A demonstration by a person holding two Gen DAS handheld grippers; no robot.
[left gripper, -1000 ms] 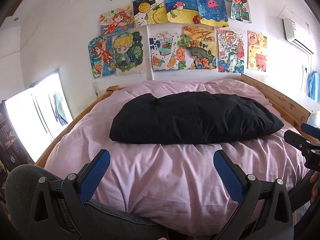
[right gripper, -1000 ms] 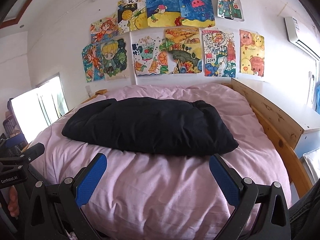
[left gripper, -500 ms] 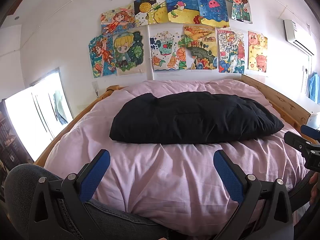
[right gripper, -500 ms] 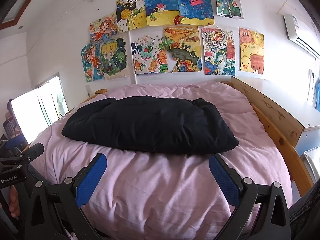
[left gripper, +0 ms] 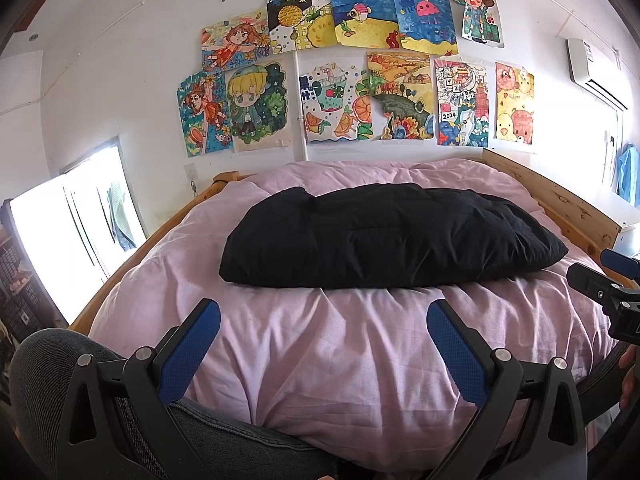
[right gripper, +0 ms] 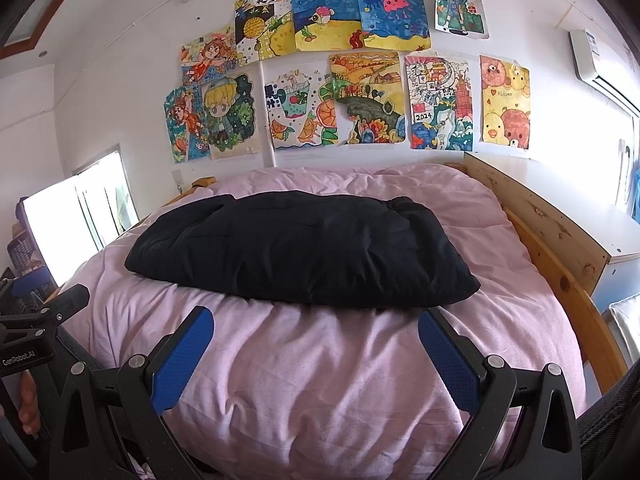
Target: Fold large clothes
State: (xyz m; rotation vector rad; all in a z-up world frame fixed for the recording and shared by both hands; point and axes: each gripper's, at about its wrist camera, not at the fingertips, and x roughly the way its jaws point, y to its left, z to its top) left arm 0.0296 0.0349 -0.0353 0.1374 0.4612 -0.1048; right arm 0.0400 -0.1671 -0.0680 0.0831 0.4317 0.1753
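The black padded garment [left gripper: 384, 236] lies across the middle of both frames as a thick, rounded bundle on the pink duvet [left gripper: 340, 344], apparently already folded into a long pad. Both tools hang back from it at the lower edge of the frames: the left gripper [left gripper: 323, 334] has its blue pads spread wide with nothing between them, and the right gripper [right gripper: 316, 338] is just as wide and empty, its right-hand pad close under the garment's near corner but apart from it.

The main risk is the puffiness — a padded bundle like this probably springs open if only its top layer is pinched, and the fold would slide apart. The duvet is soft and creased, so a low approach could catch pink fabric along with the black and drag both. A grip by one end alone would likely let the other end sag and unroll.

Around it: a wooden bed rail [right gripper: 560, 248] runs along the right side of the right view, close to the garment's right end, which limits room to swing that way. Children's drawings [left gripper: 360, 68] cover the wall in the upper centre, a bright window [left gripper: 76, 220] sits at mid left, and an air conditioner [left gripper: 592, 68] is at upper right — none of these obstruct. A knee in grey fabric [left gripper: 44, 364] fills the lower left of the left view.
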